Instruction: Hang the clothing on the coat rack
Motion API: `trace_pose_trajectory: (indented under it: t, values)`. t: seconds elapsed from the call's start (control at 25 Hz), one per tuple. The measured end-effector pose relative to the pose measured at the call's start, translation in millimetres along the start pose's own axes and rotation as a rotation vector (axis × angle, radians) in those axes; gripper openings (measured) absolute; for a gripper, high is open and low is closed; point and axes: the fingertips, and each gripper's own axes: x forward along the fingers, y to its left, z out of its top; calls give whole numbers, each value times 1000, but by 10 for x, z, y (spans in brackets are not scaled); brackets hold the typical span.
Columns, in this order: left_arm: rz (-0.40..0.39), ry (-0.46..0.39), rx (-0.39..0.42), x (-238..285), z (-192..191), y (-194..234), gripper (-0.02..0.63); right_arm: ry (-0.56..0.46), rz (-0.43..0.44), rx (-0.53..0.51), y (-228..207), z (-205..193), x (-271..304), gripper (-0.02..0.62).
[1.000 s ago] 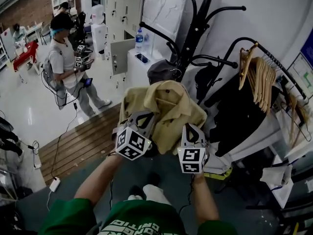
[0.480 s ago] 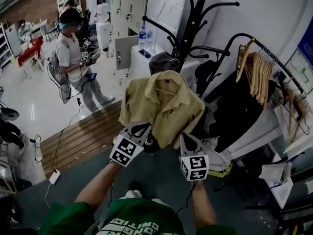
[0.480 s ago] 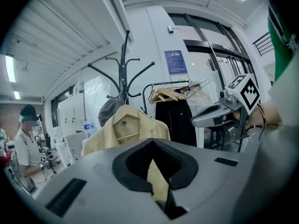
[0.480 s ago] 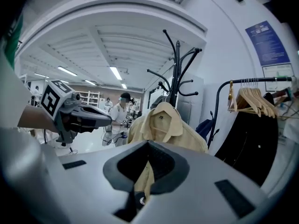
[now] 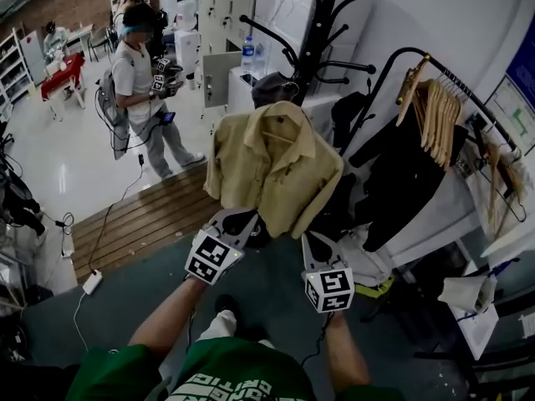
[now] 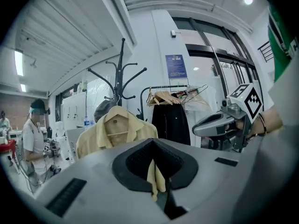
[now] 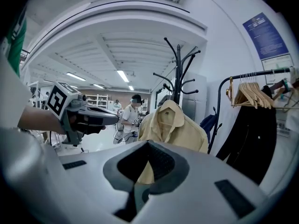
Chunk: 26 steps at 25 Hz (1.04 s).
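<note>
Two grippers at work, each pinching cloth. Left gripper (image 5: 238, 224) has its jaws closed tight on the lower hem of the tan shirt (image 5: 272, 170); a fold of tan fabric shows between the pads in the left gripper view. Right gripper (image 5: 311, 245) likewise has its jaws closed on the shirt's hem, tan cloth caught between them in the right gripper view. Shirt hangs spread on a wooden hanger (image 5: 280, 136), directly in front of the black coat rack (image 5: 313, 32), collar up near the rack's lower arms; cannot tell whether the hanger's hook sits on an arm. Grey cap (image 5: 274, 88) rests on the coat rack just behind the collar. Right of the coat rack: garment rail (image 5: 393, 65) carrying bare wooden hangers (image 5: 435, 111) and a black garment (image 5: 401, 182). Left of the coat rack, well apart: a standing person (image 5: 142, 82). Water bottle (image 5: 247, 55) on a white cabinet just left of the coat rack.
</note>
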Motion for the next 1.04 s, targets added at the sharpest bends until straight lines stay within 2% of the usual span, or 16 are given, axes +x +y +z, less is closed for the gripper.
trace_pose_trajectory:
  t: [0.36, 1.04]
  values:
    - [30, 6, -6, -151, -42, -268, 5, -8, 22, -5, 10, -90, -233, 8]
    - [52, 11, -9, -269, -72, -379, 5, -26, 35, -14, 12, -72, -359, 8]
